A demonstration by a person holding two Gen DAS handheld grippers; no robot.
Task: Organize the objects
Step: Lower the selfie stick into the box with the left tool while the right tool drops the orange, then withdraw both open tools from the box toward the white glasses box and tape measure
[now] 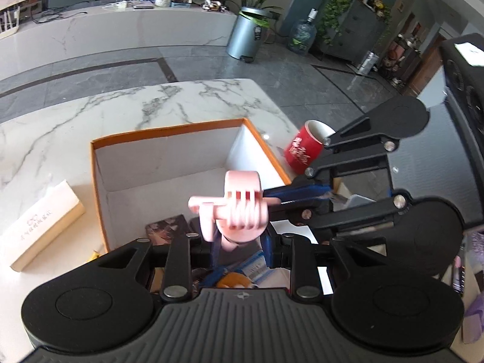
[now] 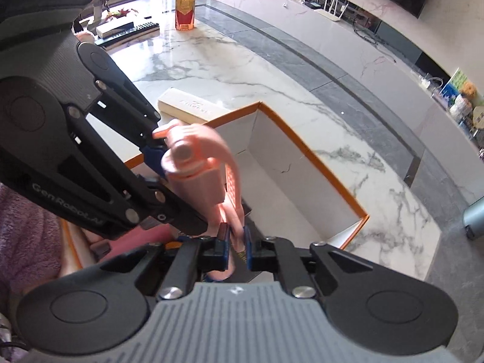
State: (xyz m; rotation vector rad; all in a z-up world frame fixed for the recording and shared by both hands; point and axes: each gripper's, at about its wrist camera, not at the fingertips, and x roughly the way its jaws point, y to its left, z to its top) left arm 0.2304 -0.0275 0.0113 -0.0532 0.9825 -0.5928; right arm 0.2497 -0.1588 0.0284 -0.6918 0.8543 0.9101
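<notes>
A pink plastic clamp-like gadget [image 1: 242, 208] hangs over the open white box with an orange rim [image 1: 169, 129]. My left gripper [image 1: 239, 242] is shut on its lower part, the blue pads on either side. My right gripper [image 1: 273, 196] comes in from the right and grips the gadget's side. In the right wrist view the right gripper [image 2: 236, 242] is shut on a thin pink arm of the gadget [image 2: 193, 169]. The left gripper [image 2: 157, 154] holds its upper end from the left. The box [image 2: 302, 142] lies beneath, its far half bare.
A red mug [image 1: 302, 151] stands just right of the box. A cream carton [image 1: 39, 230] lies to its left on the marble table. A dark card [image 1: 168, 230] and an orange soft item [image 1: 236, 281] lie in the box's near end. A bottle [image 2: 184, 6] stands far off.
</notes>
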